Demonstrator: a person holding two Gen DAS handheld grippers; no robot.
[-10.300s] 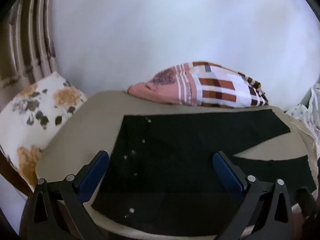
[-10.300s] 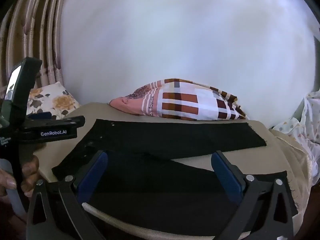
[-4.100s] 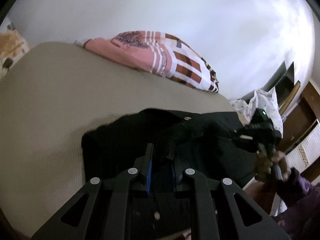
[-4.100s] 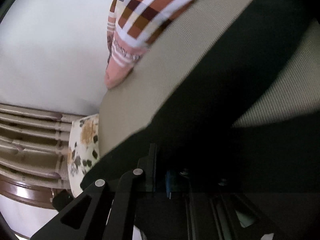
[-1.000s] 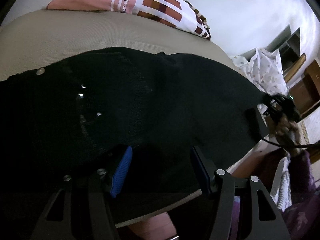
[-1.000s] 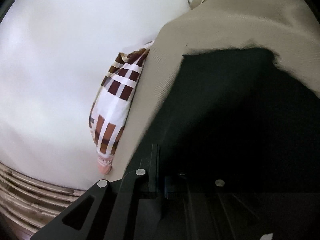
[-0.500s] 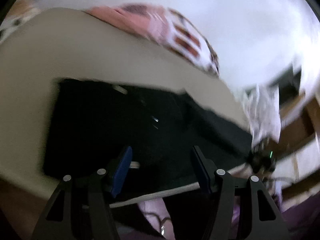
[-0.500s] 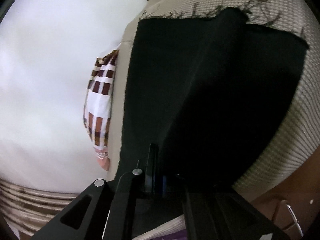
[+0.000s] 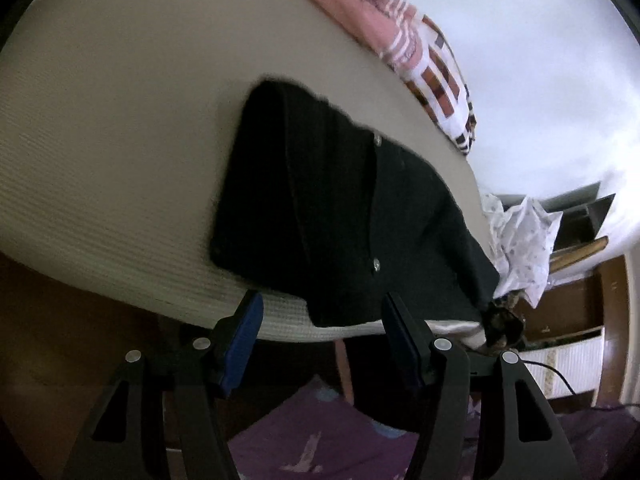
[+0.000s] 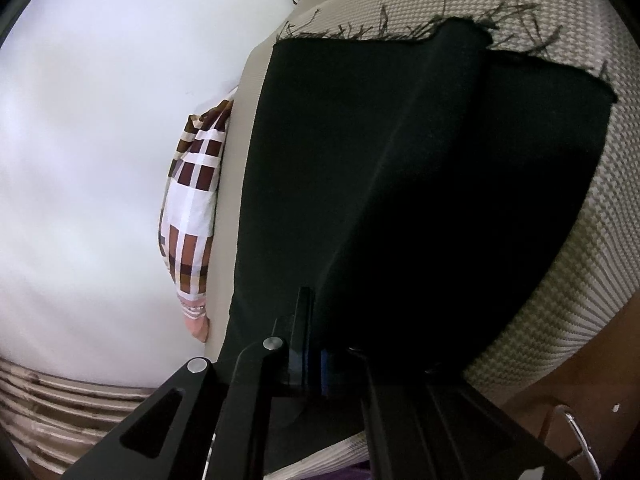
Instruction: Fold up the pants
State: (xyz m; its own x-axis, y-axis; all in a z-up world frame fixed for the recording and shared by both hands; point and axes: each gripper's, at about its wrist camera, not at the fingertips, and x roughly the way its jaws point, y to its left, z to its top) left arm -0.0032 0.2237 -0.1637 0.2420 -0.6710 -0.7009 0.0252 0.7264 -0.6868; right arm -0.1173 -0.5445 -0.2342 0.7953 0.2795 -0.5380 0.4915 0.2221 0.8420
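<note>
Black pants (image 9: 344, 208) lie folded lengthwise on the beige bed (image 9: 120, 120), their waist end with metal studs toward me and the legs running to the right edge. My left gripper (image 9: 322, 332) stands open just off the bed's front edge, nothing between its blue pads. In the right wrist view the frayed leg hems (image 10: 400, 200) fill the picture, and my right gripper (image 10: 316, 364) is shut on the edge of the black cloth. A hand (image 9: 500, 320) shows at the pants' far right end in the left wrist view.
A pink and brown checked pillow (image 9: 404, 44) lies at the back of the bed against a white wall. White dotted cloth (image 9: 520, 236) and wooden furniture stand beyond the bed's right end. Purple fabric (image 9: 320, 440) is below the left gripper.
The left gripper has drawn back off the pants and rolled, now past the bed's front edge. The right gripper came down onto the hem end and has stayed there, shut.
</note>
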